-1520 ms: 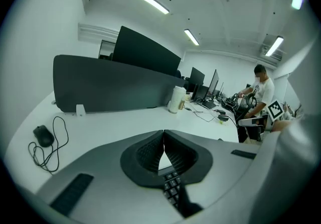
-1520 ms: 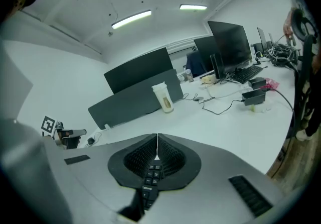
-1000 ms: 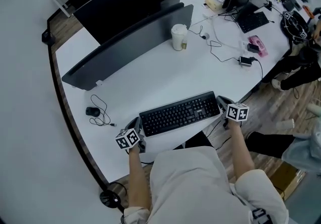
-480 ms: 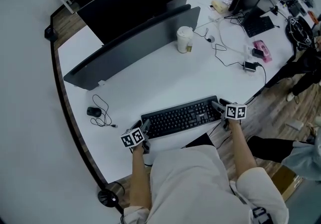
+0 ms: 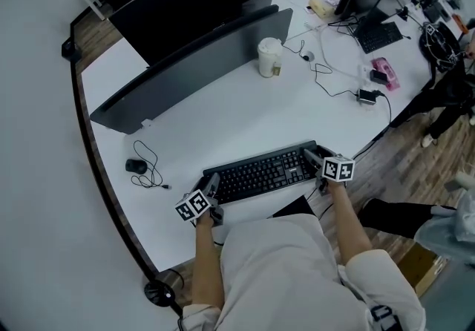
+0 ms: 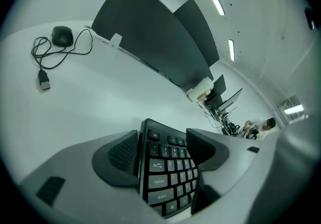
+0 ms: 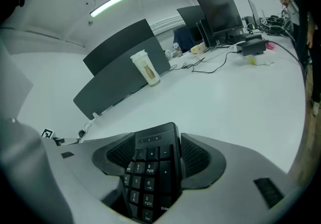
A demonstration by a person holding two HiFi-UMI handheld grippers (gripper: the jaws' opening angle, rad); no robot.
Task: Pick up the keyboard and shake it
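Head view: we find the keyboard (image 5: 260,172) lying flat on the white table (image 5: 245,118) near its front edge. The left gripper (image 5: 210,192) is at its left end and the right gripper (image 5: 313,157) at its right.

Left gripper view: the jaws, just opened, stand spread astride the keyboard's end.

Right gripper view: these jaws, also just opened, stand spread with the number pad between them.
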